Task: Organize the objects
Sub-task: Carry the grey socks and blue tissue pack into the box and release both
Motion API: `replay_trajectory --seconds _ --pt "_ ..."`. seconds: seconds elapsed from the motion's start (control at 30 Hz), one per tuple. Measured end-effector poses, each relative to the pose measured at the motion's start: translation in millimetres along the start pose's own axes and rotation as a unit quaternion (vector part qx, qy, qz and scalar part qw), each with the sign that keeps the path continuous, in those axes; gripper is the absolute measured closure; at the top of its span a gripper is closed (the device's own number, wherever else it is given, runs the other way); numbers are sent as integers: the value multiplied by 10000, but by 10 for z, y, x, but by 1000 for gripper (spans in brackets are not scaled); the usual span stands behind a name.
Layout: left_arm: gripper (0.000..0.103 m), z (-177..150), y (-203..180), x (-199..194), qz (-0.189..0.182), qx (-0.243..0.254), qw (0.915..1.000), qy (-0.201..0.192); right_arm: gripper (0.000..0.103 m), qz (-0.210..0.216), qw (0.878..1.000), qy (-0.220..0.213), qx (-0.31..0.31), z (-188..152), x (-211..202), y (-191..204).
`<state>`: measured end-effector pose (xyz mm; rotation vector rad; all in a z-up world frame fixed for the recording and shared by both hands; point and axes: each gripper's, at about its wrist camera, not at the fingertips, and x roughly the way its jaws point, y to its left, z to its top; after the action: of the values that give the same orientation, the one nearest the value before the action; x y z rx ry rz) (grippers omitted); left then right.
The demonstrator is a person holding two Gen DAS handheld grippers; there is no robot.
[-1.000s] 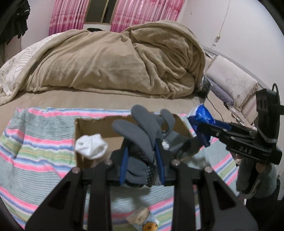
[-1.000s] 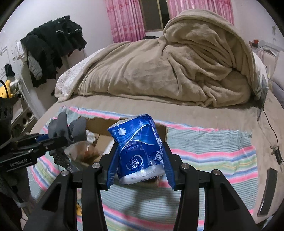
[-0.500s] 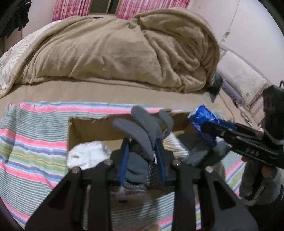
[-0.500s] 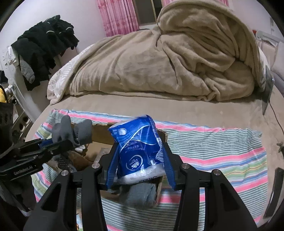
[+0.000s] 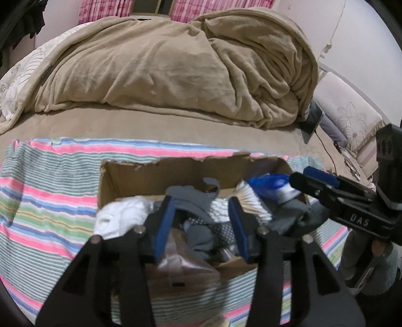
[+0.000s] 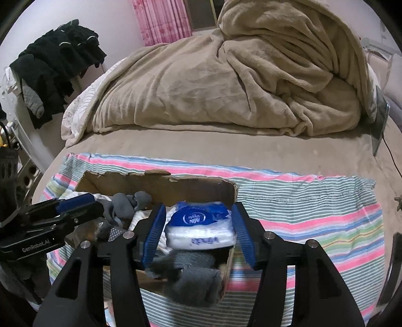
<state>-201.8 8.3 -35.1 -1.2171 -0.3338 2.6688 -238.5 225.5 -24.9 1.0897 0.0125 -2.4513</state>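
left hand-held gripper (image 5: 201,223) opening, right hand-held gripper (image 6: 198,226) opening

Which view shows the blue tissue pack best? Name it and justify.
Right wrist view: the blue tissue pack lies centred between the opening jaws, logo legible, inside the cardboard box. Left wrist view shows only a blurred blue corner behind the right gripper's finger.

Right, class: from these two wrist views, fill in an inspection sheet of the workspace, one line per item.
Surface: striped cloth spread over a bed.
Job's things: cardboard box on the cloth; grey glove and blue tissue pack inside it.
Clutter: white cloth in the box.
Grippers: left gripper and right gripper opening, pads clear of glove and pack.
Cables: black cable on the bed.
Surroundings: beige blanket, pink curtains, dark clothes hanging.
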Motion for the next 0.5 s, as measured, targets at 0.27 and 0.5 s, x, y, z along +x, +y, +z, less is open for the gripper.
replay_trajectory --seconds 0.27,0.5 --pt "55 -34 -30 -230 39 6 9999 -107 33 10 9999 -95 -32 -34 -183 70" --pt "55 -175 -16 -438 144 15 9998 -98 33 60 9999 -38 -87 -143 -310 177"
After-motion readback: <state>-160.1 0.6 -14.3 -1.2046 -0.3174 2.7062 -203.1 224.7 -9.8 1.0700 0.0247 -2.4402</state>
